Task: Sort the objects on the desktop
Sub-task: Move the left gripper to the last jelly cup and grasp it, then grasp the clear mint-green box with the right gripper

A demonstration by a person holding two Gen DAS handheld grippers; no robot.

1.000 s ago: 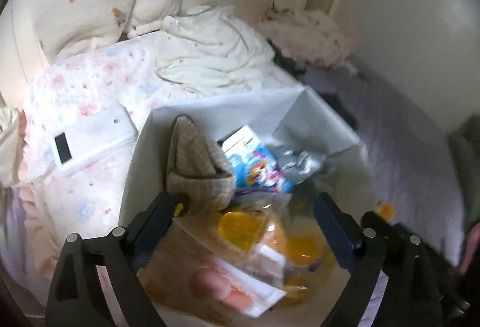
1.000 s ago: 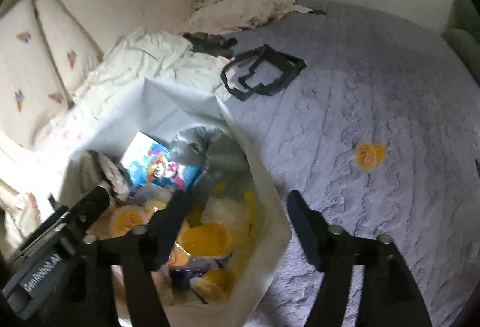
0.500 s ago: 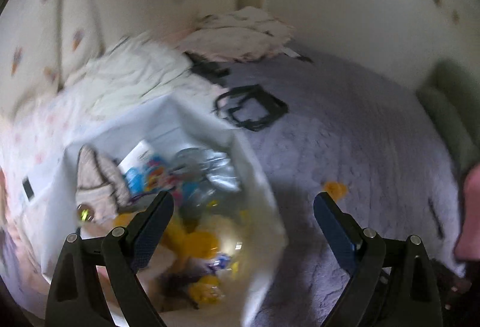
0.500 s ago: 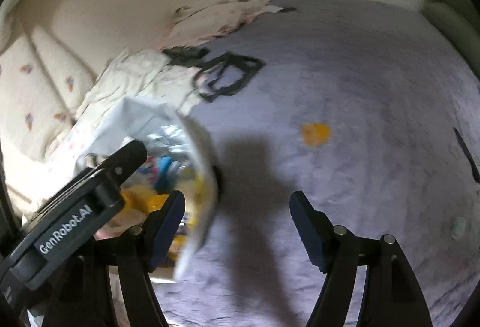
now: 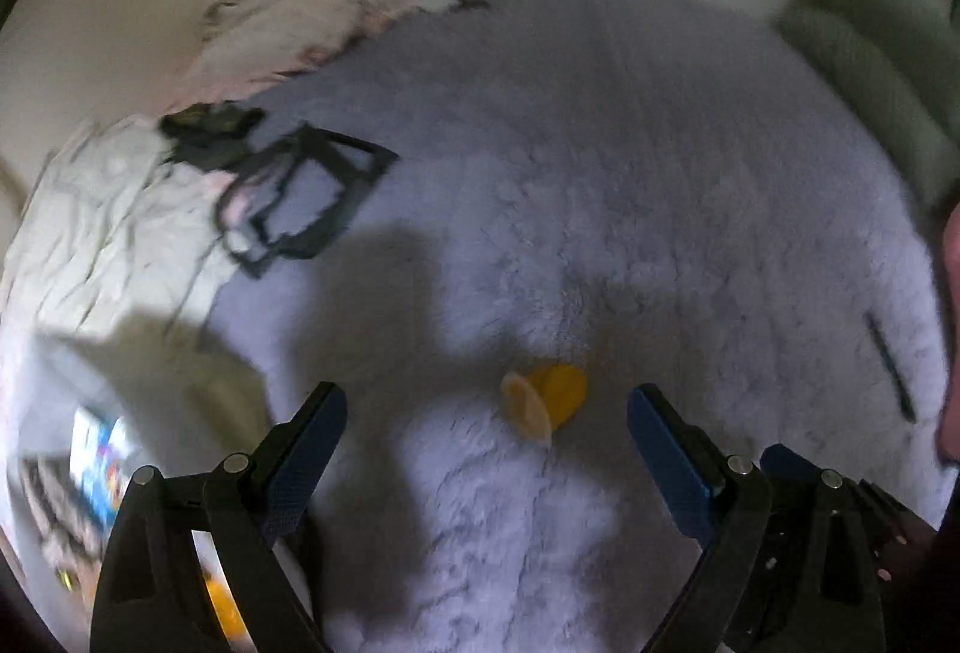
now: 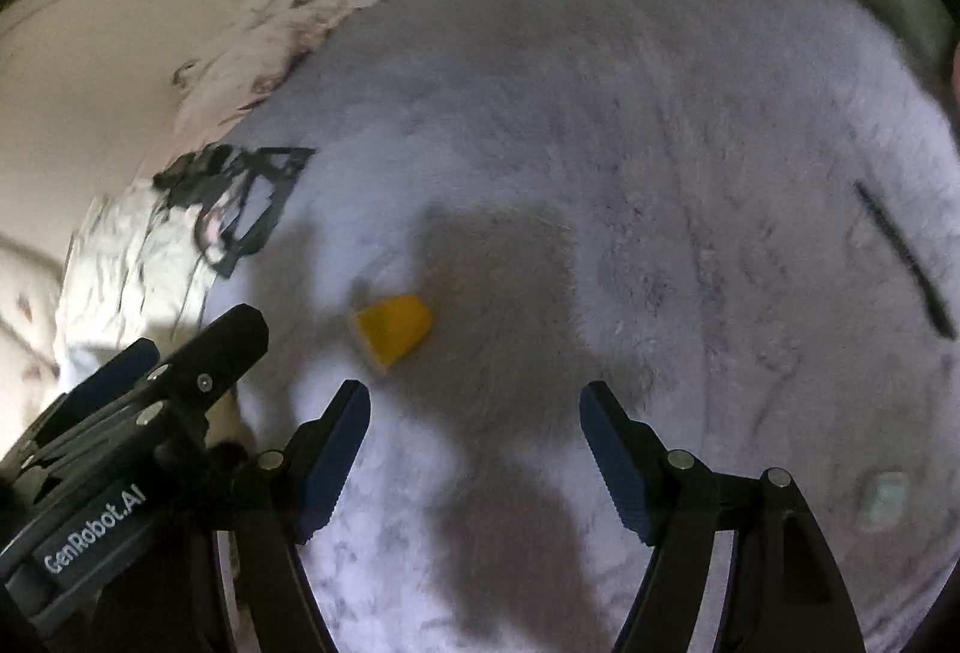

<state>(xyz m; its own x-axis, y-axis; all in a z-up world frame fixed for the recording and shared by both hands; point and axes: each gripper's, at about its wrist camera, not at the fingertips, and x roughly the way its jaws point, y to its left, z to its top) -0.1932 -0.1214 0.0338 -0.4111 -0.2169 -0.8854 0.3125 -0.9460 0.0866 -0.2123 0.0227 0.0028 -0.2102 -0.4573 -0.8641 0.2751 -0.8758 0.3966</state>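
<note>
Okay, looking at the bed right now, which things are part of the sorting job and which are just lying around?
Part of the job:
- yellow cup lying on its side on the blanket
- white bag of items at the left edge
- left gripper and right gripper, both open, empty

Just lying about:
- black strap
- rumpled bedding
- dark thin stick
- grey blanket

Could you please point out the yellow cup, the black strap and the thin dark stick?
yellow cup (image 6: 393,327), right wrist view, its side.
black strap (image 5: 300,200), left wrist view, its loop.
thin dark stick (image 6: 903,260), right wrist view, mid-length.
</note>
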